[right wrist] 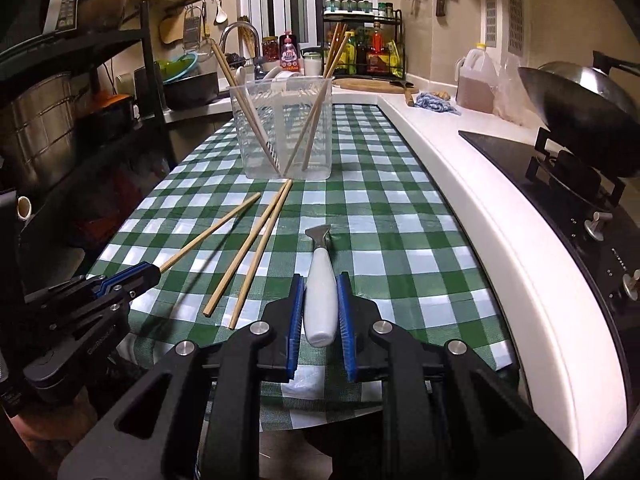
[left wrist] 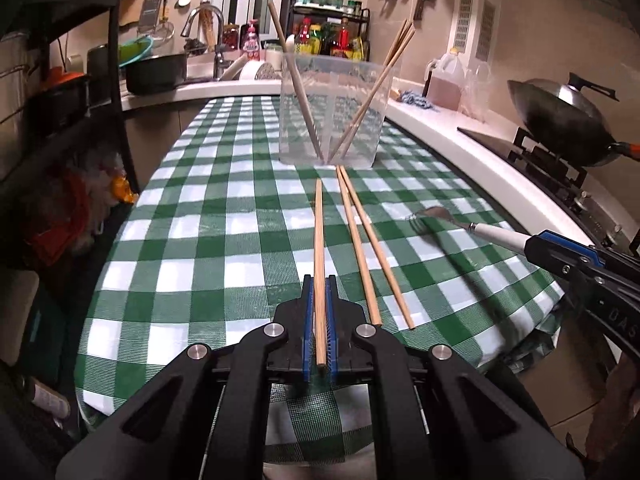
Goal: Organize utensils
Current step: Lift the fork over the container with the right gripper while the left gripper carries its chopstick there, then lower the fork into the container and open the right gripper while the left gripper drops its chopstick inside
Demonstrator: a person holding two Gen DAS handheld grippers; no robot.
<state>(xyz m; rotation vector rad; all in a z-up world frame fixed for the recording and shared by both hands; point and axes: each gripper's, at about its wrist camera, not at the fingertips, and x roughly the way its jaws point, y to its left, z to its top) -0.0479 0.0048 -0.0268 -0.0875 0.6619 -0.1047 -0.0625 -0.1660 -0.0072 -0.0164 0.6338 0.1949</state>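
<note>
My left gripper (left wrist: 319, 280) is shut on a wooden chopstick (left wrist: 319, 240) that points toward a clear plastic container (left wrist: 332, 112) at the far end of the checked table. The container holds several chopsticks. Two loose chopsticks (left wrist: 368, 248) lie on the cloth just right of the held one. My right gripper (right wrist: 320, 280) has its blue pads on both sides of the white handle of a fork (right wrist: 320, 292), whose metal head lies flat on the cloth. The fork (left wrist: 460, 226) and right gripper (left wrist: 560, 248) also show in the left wrist view. The left gripper (right wrist: 148, 274) shows in the right wrist view.
The green-and-white checked tablecloth (left wrist: 224, 240) covers a narrow table. A white counter (right wrist: 500, 208) runs along the right with a stove and a wok (right wrist: 580, 108). A black shelf rack (right wrist: 80, 80) stands left. A sink, bottles and a spice rack stand behind the container.
</note>
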